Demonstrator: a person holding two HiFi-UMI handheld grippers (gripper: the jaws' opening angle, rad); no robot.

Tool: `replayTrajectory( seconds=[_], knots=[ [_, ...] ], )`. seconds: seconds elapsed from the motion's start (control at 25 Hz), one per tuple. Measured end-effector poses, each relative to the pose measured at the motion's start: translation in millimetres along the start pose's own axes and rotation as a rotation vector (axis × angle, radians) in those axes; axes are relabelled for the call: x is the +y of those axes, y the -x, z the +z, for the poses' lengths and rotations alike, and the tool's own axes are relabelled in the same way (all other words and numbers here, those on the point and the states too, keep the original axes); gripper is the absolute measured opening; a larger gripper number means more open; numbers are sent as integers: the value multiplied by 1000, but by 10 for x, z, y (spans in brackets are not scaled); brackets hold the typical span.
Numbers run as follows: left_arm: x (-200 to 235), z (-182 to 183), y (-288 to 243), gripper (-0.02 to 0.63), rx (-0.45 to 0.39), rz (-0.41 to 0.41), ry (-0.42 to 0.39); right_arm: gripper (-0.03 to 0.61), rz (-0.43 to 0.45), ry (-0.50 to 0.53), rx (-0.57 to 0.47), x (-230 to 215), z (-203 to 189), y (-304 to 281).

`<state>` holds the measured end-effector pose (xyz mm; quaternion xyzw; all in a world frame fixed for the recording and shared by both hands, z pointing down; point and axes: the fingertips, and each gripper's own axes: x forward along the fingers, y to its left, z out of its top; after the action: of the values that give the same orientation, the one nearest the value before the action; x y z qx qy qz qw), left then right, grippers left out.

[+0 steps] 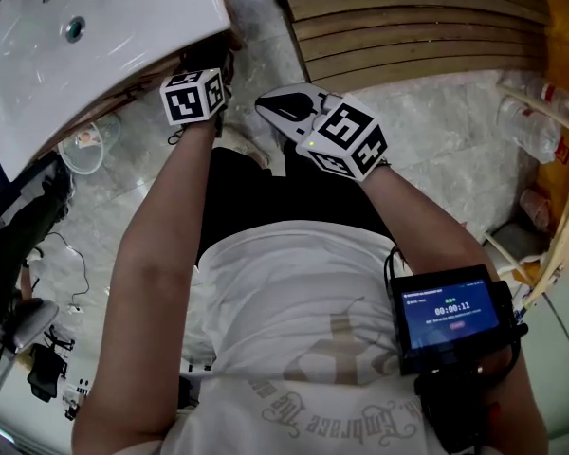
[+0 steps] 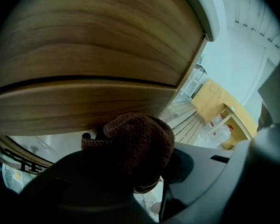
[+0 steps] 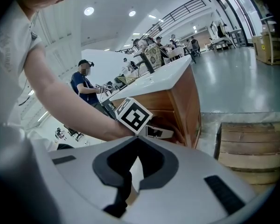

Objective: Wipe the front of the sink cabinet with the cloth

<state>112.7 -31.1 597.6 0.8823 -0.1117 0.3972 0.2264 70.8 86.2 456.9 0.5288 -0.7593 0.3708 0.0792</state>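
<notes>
The brown knitted cloth (image 2: pixel 137 143) is bunched between the jaws of my left gripper (image 2: pixel 149 171), which is shut on it. It sits close against the wooden front of the sink cabinet (image 2: pixel 84 45). In the head view my left gripper (image 1: pixel 204 69) reaches under the edge of the white sink (image 1: pixel 123 27), and the cloth is hidden there. My right gripper (image 1: pixel 273 105) hangs just right of it, away from the cabinet. Its jaws are shut on nothing (image 3: pixel 136 146). From that side I see the left gripper's marker cube (image 3: pixel 133 115) and the cabinet (image 3: pixel 175 101).
A wooden slatted pallet (image 1: pixel 408 17) lies on the marble floor beyond the cabinet. Plastic bottles (image 1: pixel 531 121) stand on a low rack at the right. A clear bowl (image 1: pixel 85 145) and cables (image 1: pixel 38 349) lie at the left. A person (image 3: pixel 86 85) stands behind the sink.
</notes>
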Motion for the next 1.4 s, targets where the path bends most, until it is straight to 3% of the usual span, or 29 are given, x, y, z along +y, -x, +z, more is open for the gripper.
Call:
replayTrajectory(
  seconds=[0.2, 0.56, 0.8, 0.92, 1.16, 1.4],
  knots=[
    [-161, 8, -95, 110, 11, -26, -33, 14, -16, 5, -6, -26, 15, 24],
    [-454, -17, -237, 110, 25, -167, 45, 13, -24, 0, -2, -40, -25, 32],
    [-347, -6, -318, 110, -17, -134, 165, 13, -49, 15, -11, -141, 15, 131],
    [-233, 18, -260, 110, -40, -120, 167, 14, -48, 27, -16, -149, 26, 108],
    [286, -139, -73, 110, -59, -33, 204, 14, -25, 50, -10, -66, -2, -72],
    [1121, -427, 236, 110, -76, 54, 255, 13, 4, 74, -2, 93, 29, -547]
  ],
)
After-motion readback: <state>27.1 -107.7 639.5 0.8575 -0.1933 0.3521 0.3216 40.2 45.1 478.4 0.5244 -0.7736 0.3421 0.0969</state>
